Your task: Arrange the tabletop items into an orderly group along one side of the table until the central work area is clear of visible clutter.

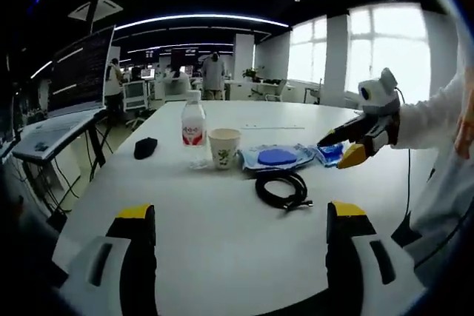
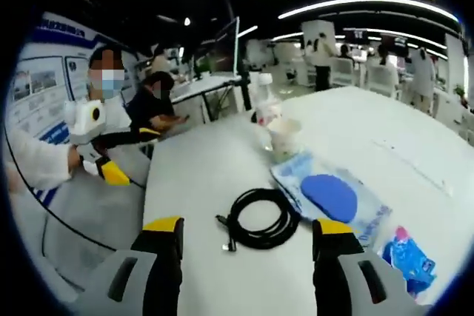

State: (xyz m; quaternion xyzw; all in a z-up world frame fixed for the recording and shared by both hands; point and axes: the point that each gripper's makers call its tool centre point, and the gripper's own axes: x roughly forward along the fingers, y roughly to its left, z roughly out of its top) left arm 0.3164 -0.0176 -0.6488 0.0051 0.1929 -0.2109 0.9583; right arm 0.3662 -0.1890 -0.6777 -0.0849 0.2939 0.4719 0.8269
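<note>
1. Yellow-tipped jaws of my right gripper (image 2: 241, 231) stand wide, nothing between them, hovering just short of the black cable coil (image 2: 259, 218).
2. Left gripper (image 1: 241, 220) is likewise wide and empty, well back from the coil.
3. Beyond the coil: blue-disc packet (image 2: 331, 196), then paper cup (image 1: 224, 147) and water bottle (image 1: 193, 119); small blue packet (image 2: 409, 257) off to the coil's side; black mouse (image 1: 145, 147) past the bottle.
4. Judging: the step is picking up the coil. Next I'd lower over its rim and close.

I see the bottle (image 1: 193, 118), cup (image 1: 224, 147), pouch (image 1: 278, 157) and packet (image 1: 331, 153) in a row mid-bench (image 1: 222, 234), cable (image 1: 282, 189) before them.
</note>
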